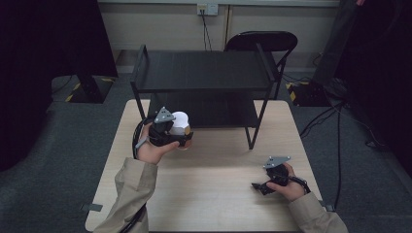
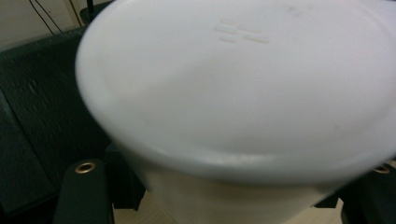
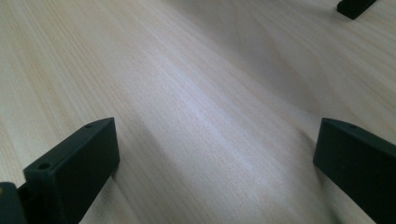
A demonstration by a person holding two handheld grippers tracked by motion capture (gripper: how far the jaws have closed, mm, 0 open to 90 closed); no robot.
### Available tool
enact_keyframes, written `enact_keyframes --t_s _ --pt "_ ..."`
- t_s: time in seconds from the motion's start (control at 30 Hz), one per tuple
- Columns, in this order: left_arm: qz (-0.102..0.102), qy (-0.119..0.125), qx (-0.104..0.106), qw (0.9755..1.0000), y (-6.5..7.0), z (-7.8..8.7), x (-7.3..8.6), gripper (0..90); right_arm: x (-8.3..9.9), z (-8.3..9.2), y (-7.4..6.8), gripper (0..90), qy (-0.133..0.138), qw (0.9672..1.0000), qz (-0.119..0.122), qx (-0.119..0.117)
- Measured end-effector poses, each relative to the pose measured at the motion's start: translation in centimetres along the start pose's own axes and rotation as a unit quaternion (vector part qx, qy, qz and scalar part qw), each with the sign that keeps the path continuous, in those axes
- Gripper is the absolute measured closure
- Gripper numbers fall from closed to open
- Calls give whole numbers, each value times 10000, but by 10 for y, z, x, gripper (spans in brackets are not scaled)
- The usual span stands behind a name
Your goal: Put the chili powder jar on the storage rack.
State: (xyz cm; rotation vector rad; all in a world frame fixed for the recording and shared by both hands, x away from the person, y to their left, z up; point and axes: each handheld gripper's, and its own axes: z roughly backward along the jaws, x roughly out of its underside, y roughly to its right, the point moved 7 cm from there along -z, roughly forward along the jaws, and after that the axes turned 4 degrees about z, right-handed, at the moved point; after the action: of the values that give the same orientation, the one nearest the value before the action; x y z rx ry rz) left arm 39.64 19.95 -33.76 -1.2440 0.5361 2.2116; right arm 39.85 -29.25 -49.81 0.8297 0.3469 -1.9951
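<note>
A white lidded tub [image 1: 180, 123] hangs above the wooden table [image 1: 214, 194] at the left, just in front of the black shelf rack [image 1: 204, 73]. My left gripper [image 1: 176, 133] is shut on it. In the left gripper view the tub's white lid [image 2: 243, 84] looms close, with a black jaw at each side of its body. My right gripper [image 1: 260, 187] rests low over the table near the front right, tilted to the left. In the right gripper view its two fingers [image 3: 74, 163] stand wide apart over bare wood, so it is open with nothing between them.
The two-level black shelf rack stands on the far half of the table, its lower shelf [image 1: 209, 109] just behind the tub. A black chair [image 1: 262, 43] is behind the rack. Cables [image 1: 340, 126] lie on the grey floor at the right.
</note>
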Motion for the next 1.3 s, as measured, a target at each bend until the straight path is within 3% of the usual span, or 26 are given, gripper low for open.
enact_keyframes --t_s 0.67,0.97,1.3 --pt "14 -57 -211 9998 -1 -21 -34 306 0 0 0 0 -2 10000 -1 2" --pt "110 -31 -348 9993 -2 -32 -42 306 0 0 0 0 -1 10000 9 -3" --pt "23 22 -508 9987 5 -45 -47 306 0 0 0 0 -2 10000 8 -3"
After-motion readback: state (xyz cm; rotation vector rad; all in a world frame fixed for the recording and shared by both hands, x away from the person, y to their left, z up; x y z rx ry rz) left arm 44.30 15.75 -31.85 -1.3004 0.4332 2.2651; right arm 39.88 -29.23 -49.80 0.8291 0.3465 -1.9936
